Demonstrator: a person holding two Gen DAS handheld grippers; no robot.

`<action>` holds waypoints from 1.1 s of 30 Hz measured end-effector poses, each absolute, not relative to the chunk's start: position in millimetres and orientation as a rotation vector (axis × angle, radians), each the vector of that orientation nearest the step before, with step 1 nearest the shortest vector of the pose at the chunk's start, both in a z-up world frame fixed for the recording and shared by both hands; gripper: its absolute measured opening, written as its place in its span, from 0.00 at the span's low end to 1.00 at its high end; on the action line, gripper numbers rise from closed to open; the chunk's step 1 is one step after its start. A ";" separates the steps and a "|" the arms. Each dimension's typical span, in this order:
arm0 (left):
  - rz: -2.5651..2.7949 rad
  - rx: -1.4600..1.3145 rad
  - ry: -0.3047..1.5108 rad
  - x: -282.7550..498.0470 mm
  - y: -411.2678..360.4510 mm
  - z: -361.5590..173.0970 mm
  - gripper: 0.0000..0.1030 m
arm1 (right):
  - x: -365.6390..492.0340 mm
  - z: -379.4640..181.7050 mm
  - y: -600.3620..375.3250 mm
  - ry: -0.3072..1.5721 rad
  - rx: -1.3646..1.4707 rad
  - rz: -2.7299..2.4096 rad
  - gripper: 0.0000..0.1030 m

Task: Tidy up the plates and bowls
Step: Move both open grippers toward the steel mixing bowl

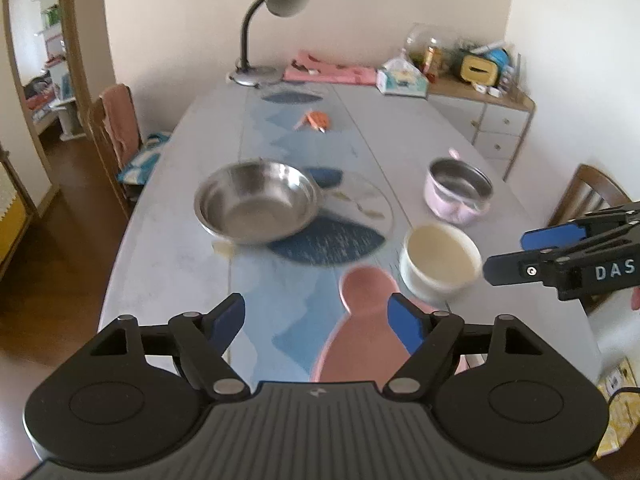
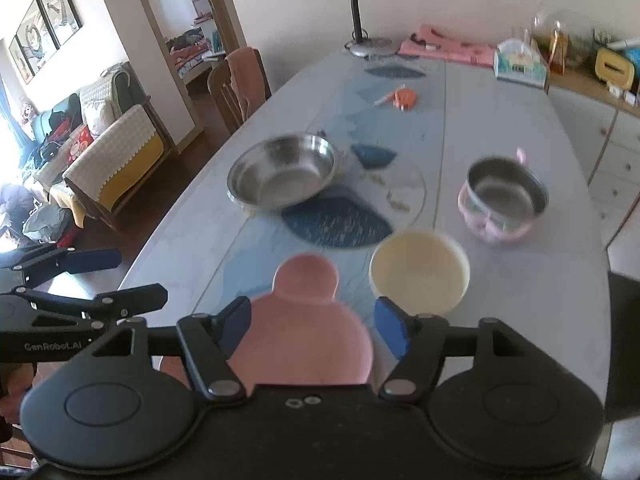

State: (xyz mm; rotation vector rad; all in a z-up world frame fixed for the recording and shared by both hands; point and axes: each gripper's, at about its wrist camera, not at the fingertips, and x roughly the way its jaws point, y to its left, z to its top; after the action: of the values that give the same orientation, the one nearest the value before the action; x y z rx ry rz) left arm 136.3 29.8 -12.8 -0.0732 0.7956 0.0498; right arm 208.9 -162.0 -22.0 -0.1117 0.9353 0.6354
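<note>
While the pink plate [image 2: 304,336] lies flat at the near edge of the table [image 2: 520,304], with its round lobe pointing away, a cream bowl [image 2: 418,270] stands just beside it on the right. Farther back sit a wide steel bowl [image 2: 282,172], partly on a dark blue mat [image 2: 336,222], and a steel bowl in a pink holder [image 2: 504,204] to the right. Above the plate, the right gripper [image 2: 312,328] has its jaws spread wide and holds nothing. Beside it, the left gripper [image 1: 316,320] is likewise spread wide and empty. A desk lamp [image 1: 260,32] stands at the far end.
</note>
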 end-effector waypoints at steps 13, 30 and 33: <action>0.242 -0.115 0.806 234.1 74.9 -16.9 0.77 | 317.9 -18.8 -118.5 0.911 -0.163 0.648 0.88; 0.344 -0.230 0.962 361.2 148.9 -85.2 0.77 | 435.6 -108.6 -34.8 1.076 -0.209 0.643 0.84; 0.364 -0.242 0.990 373.4 160.5 -100.7 0.77 | 444.4 -124.1 -24.1 1.101 -0.228 0.638 0.83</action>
State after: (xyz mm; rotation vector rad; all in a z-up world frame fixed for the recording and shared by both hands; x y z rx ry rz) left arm 373.4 160.5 -100.7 -0.2419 0.9895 0.3644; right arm 444.4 -24.1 -124.1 -0.2282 1.1013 0.6384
